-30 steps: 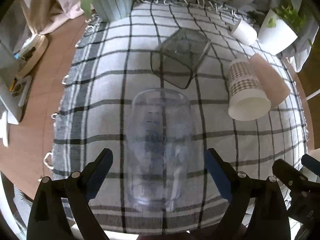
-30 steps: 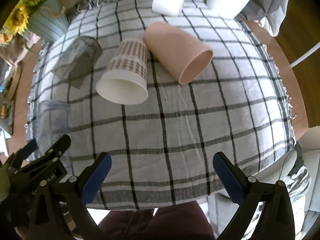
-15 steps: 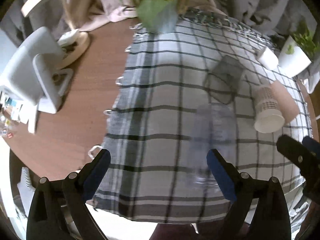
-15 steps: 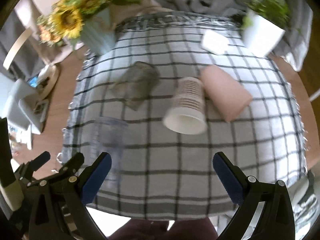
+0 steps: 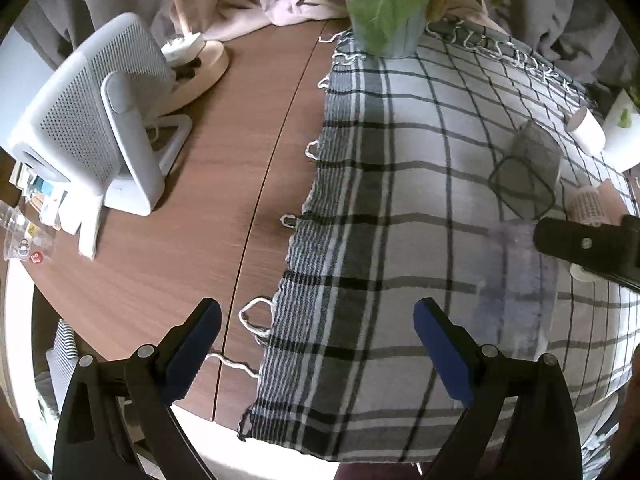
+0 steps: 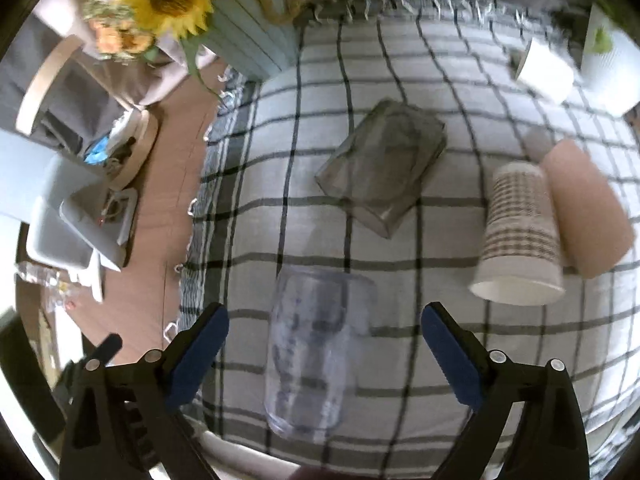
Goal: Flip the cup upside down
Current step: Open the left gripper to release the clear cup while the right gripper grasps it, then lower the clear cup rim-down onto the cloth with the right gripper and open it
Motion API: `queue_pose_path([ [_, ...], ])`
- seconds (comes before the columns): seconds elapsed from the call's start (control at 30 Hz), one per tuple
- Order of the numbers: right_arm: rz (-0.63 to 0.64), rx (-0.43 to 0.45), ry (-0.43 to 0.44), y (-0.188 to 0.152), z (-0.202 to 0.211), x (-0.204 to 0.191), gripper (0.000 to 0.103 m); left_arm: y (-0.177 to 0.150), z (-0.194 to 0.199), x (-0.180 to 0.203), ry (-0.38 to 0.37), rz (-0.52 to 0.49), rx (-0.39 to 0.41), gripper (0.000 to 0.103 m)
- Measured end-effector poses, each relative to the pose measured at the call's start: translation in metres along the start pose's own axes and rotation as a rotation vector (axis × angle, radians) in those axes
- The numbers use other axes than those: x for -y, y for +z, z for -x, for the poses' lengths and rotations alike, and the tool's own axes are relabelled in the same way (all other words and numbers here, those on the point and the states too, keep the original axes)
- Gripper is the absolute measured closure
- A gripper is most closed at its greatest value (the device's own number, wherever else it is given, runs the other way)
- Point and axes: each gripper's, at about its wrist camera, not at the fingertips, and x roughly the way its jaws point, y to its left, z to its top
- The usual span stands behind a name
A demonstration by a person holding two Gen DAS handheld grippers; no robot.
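Observation:
A clear plastic cup (image 6: 312, 352) with printed markings lies on its side on the checked cloth (image 6: 400, 60), its mouth toward the table's front edge. My right gripper (image 6: 324, 356) is open, its blue pads on either side of the cup without touching it. The cup also shows in the left wrist view (image 5: 516, 292), blurred, at the right. My left gripper (image 5: 316, 344) is open and empty above the cloth's left edge. Part of the right gripper (image 5: 592, 244) juts in over the cup there.
On the cloth lie a grey square glass (image 6: 380, 164), a patterned paper cup (image 6: 520, 236), a pink cup (image 6: 588, 204) and a small white cup (image 6: 544, 68). A sunflower vase (image 6: 248, 40) stands at the back. A white fan (image 5: 88, 120) stands on the wooden table (image 5: 208, 200).
My left gripper has swung left, away from the clear cup. My right gripper has swung left and now brackets the clear cup.

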Motion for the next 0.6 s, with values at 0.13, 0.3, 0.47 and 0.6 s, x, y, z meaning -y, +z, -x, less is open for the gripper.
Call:
queue_pose_path([
  [0.13,-0.078,-0.088,0.039,0.008,-0.026,0.005,0.012,0.004,-0.005,-0.004,-0.007,0.008,-0.007,0.005],
  [0.3,-0.157,-0.165,0.064,0.012,-0.048,0.013,0.017,0.007,-0.010,-0.005,-0.005,0.013,-0.015,0.005],
  [0.47,-0.178,-0.200,0.064,0.016,-0.059,0.016,0.028,0.006,-0.014,-0.005,-0.014,0.017,-0.029,0.005],
  [0.6,-0.161,-0.197,0.055,0.018,-0.060,0.014,0.031,0.006,-0.015,-0.007,-0.013,0.018,-0.028,0.005],
])
